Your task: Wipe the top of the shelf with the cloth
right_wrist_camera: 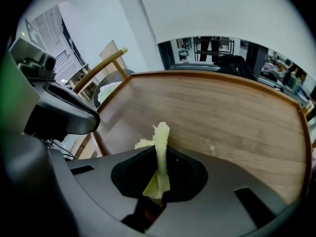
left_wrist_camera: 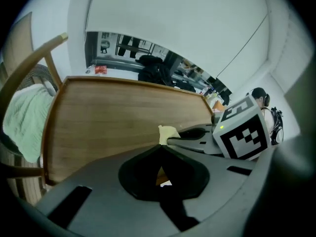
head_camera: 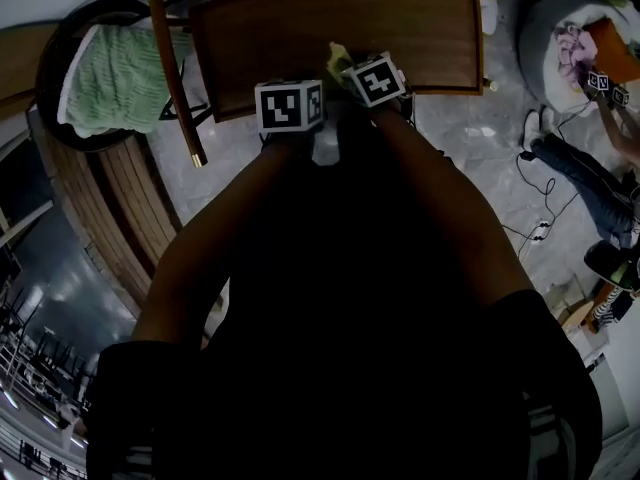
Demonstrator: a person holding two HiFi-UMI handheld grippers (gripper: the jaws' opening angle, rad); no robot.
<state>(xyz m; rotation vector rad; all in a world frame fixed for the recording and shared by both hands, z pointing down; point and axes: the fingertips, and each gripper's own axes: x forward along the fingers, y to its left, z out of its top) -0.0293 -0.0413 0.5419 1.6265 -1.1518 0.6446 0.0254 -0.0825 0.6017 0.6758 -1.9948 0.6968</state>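
The wooden shelf top (head_camera: 340,38) lies ahead of me, and fills the left gripper view (left_wrist_camera: 113,117) and the right gripper view (right_wrist_camera: 222,117). A pale yellow cloth (right_wrist_camera: 160,147) stands pinched upright in my right gripper (right_wrist_camera: 159,154), which is shut on it at the shelf's near edge. From the head view a tip of the cloth (head_camera: 336,60) pokes out beside the right gripper (head_camera: 372,80). The cloth (left_wrist_camera: 168,133) also shows in the left gripper view. My left gripper (left_wrist_camera: 160,154) is shut with nothing in it, close beside the right one (left_wrist_camera: 237,132).
A round chair with a green knitted cushion (head_camera: 115,78) and a wooden armrest (head_camera: 175,78) stands left of the shelf. A white pouf (head_camera: 570,48) and a person's legs (head_camera: 590,188) are at the right, with cables on the marble floor. A white wall rises behind the shelf.
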